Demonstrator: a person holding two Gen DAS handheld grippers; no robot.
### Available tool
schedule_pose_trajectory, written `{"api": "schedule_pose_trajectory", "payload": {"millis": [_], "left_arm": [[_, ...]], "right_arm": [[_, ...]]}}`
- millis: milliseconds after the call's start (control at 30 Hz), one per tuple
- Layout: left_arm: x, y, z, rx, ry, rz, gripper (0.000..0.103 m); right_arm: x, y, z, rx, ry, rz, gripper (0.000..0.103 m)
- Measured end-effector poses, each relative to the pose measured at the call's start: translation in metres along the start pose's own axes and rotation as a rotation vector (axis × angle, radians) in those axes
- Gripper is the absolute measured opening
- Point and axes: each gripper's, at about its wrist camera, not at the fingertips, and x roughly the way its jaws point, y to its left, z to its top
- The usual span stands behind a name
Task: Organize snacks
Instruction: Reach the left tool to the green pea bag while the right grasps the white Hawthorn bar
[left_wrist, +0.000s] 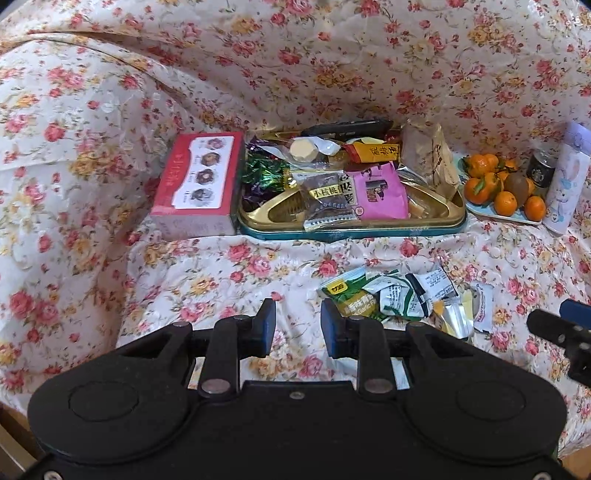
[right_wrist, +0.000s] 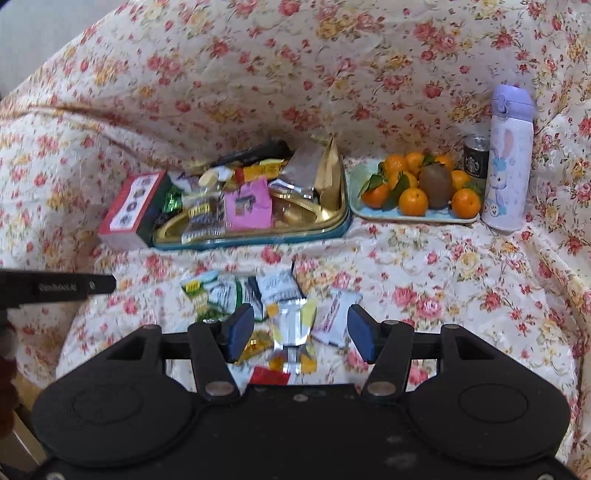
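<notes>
Floral cloth (left_wrist: 184, 266) is draped over the bench and up behind it. At the rear edge a gold metal tray (right_wrist: 314, 225) heaped with wrapped snacks is seen, a red box (left_wrist: 199, 177) touching its left side. Loose crinkled packets (right_wrist: 291, 325) lie near the front edge, between the spread fingers of the right gripper (right_wrist: 301, 332). The left gripper (left_wrist: 298, 326) is held open and empty just left of them.

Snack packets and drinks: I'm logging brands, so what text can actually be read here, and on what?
"小核桃": yellow band on the brown packet in the gold tray.
Starbucks roundel, no legible words: black can.
Red box, pink packet, loose packets, purple bottle: print too small or blurred.
</notes>
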Motion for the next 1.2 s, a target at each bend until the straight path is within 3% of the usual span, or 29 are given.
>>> {"api": "schedule_pose_trajectory", "payload": {"millis": [367, 700, 1067, 1133, 1200], "left_arm": [[0.055, 0.003, 0.001, -0.040, 0.094, -0.032, 0.037], [0.081, -0.010, 0.005, -0.056, 0.105, -0.104, 0.037], [0.102, -0.025, 0.005, -0.070, 0.120, -0.119, 0.039], [0.102, -0.026, 0.006, -0.072, 0.116, -0.117, 0.041], [0.103, -0.026, 0.009, -0.076, 0.114, -0.117, 0.041]], "right_arm": [[0.048, -0.030, 0.003, 0.130, 0.095, 0.013, 0.059], [0.086, -0.042, 0.002, 0.213, 0.147, -0.029, 0.059], [0.119, -0.048, -0.003, 0.199, 0.172, -0.081, 0.058], [0.121, -0.047, -0.006, 0.166, 0.161, -0.097, 0.057], [0.121, -0.043, -0.008, 0.113, 0.144, -0.120, 0.047]]}}
